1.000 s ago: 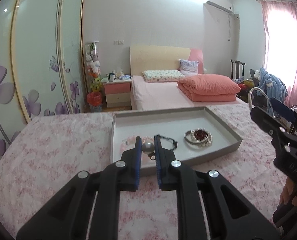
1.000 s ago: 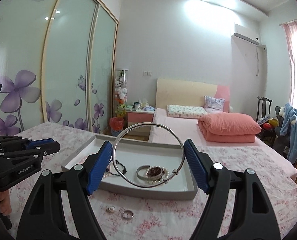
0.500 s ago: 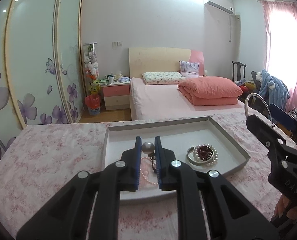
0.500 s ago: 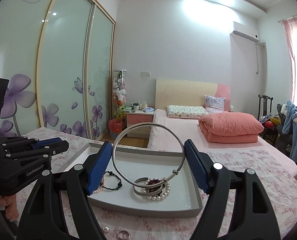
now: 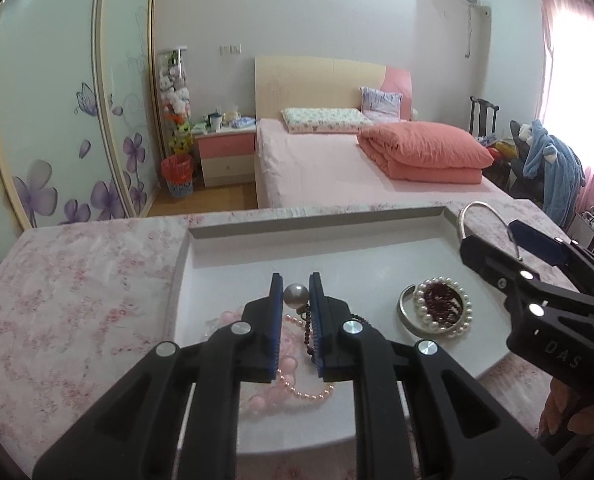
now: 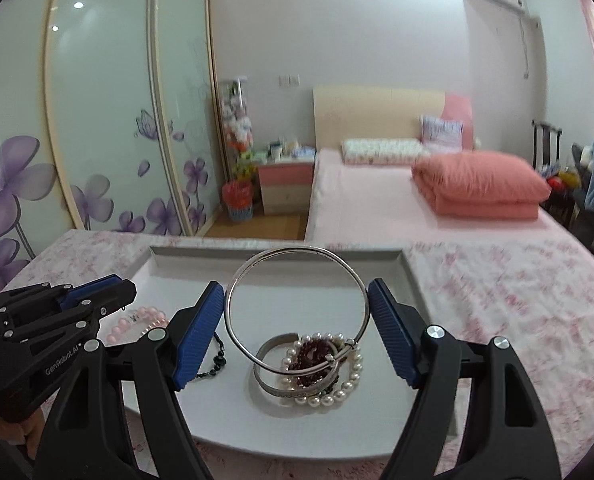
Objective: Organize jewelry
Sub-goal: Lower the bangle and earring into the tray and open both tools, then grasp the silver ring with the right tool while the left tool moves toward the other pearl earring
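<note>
My left gripper is shut on a grey pearl earring and holds it over the near left part of the grey tray. Pink bead strands lie under it. My right gripper is shut on a large silver bangle, held upright over the tray, above a pile of a pearl bracelet, dark red beads and a silver cuff. That pile shows right of the left gripper. A black bead string lies by the right gripper's left finger.
The tray sits on a table with a pink floral cloth. Behind are a bed with a folded salmon quilt, a nightstand and flowered wardrobe doors. The left gripper's body is at the left of the right wrist view.
Both grippers have moved forward and down over the tray with the earring and the bangle still held. The tray and its jewelry now lie much closer beneath them.
</note>
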Demonstrator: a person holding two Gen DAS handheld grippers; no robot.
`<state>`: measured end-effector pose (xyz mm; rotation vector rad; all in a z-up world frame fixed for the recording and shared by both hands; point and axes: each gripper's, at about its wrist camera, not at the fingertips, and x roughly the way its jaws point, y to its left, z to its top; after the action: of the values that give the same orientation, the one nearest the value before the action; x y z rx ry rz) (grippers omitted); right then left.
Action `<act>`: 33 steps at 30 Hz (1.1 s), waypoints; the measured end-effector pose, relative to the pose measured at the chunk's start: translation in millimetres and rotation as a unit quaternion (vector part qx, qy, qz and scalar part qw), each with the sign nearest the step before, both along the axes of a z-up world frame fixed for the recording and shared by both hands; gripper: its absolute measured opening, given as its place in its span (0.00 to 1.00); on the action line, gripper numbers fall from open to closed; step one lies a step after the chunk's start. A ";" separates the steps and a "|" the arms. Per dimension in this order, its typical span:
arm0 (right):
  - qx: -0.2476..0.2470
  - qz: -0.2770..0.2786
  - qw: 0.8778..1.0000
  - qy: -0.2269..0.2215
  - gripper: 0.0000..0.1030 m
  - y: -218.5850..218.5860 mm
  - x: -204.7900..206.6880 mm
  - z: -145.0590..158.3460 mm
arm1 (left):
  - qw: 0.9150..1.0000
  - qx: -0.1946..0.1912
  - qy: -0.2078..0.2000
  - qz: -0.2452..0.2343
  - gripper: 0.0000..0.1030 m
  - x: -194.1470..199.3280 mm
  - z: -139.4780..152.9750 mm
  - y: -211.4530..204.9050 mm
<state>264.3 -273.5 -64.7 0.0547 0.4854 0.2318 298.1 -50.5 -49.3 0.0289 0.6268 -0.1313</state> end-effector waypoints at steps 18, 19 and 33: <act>0.051 -0.004 0.996 0.067 0.75 -16.0 25.1 -17.0 | 0.999 -0.029 0.023 0.016 0.34 15.6 -10.9 19.4; 0.053 -0.006 0.996 0.065 0.75 -18.9 23.5 -15.3 | 0.999 -0.030 0.020 0.019 0.34 13.2 -8.5 21.9; 0.027 0.016 0.997 0.072 0.71 -25.1 -31.9 -12.5 | 0.998 -0.040 0.004 0.048 0.43 -56.3 11.4 62.3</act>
<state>232.4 -298.6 -77.1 0.1169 0.6244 0.2735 241.8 11.9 -37.9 -0.0791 0.6290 -0.0630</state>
